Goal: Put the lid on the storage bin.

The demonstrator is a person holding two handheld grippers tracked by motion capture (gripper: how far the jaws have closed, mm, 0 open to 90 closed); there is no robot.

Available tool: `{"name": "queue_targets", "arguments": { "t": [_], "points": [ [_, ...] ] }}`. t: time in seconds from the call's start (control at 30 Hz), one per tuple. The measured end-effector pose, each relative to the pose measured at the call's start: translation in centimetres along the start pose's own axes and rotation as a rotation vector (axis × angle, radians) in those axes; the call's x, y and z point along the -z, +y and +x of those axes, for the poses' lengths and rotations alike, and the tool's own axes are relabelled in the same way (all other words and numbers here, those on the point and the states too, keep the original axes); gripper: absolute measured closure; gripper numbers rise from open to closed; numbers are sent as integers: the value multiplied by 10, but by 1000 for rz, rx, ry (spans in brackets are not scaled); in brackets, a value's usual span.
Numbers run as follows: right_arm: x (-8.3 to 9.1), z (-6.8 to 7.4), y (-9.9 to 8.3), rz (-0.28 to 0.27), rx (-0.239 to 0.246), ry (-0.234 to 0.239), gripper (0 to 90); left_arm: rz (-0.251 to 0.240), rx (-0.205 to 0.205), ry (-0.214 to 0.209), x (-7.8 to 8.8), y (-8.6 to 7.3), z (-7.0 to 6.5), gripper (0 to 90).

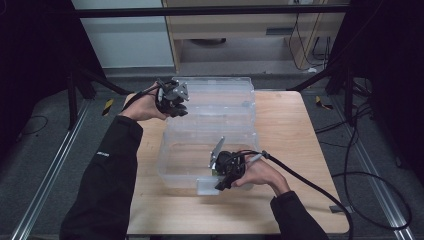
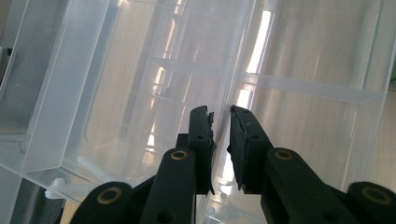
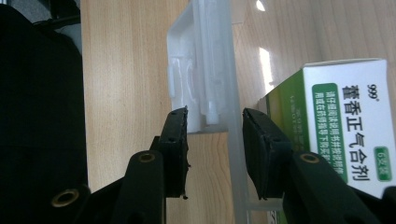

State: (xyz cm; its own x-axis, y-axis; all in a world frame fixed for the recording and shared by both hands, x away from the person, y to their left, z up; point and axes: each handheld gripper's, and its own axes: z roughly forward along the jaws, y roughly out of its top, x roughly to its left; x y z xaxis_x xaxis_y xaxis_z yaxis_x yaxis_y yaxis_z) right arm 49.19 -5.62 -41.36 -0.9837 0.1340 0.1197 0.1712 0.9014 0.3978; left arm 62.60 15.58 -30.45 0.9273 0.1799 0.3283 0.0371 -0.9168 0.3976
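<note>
High view: a clear box (image 1: 210, 145) is seen on the bench (image 1: 285, 130), its lid (image 1: 215, 95) raised behind. The left gripper (image 1: 176, 111) is narrowly parted at the lid's edge, nothing visibly clamped. The right gripper (image 3: 215, 135) is set around the front wall and latch (image 3: 196, 79), pads not seen pressing, beside a green-and-white carton (image 3: 345, 126).

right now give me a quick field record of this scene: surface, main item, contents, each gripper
surface: light wooden table
main item: clear plastic storage box, its hinged clear lid open toward the far side
contents: green and white carton with printed characters, just inside the near wall
left gripper: at the open lid's left edge; jaws narrow, a small gap between them, clear plastic close ahead; grip unclear
right gripper: jaws straddle the box's near wall beside its white latch, one jaw outside, one inside; contact unclear
</note>
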Motion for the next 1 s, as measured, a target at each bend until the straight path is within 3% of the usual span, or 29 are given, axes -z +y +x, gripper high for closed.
{"name": "queue_targets", "arguments": {
  "t": [0.17, 0.53, 1.0],
  "points": [
    [0, 0, 0, 0, 10, -1, 625, -4, 0, -6, 1, 0, -1, 807],
    [4, 1, -2, 30, 25, 7, 635, 41, -34, -20, 6, 5, -8, 845],
    [3, 0, -5, 3, 24, 6, 642, 51, -44, -22, 11, 11, -12, 863]
  ]
}}
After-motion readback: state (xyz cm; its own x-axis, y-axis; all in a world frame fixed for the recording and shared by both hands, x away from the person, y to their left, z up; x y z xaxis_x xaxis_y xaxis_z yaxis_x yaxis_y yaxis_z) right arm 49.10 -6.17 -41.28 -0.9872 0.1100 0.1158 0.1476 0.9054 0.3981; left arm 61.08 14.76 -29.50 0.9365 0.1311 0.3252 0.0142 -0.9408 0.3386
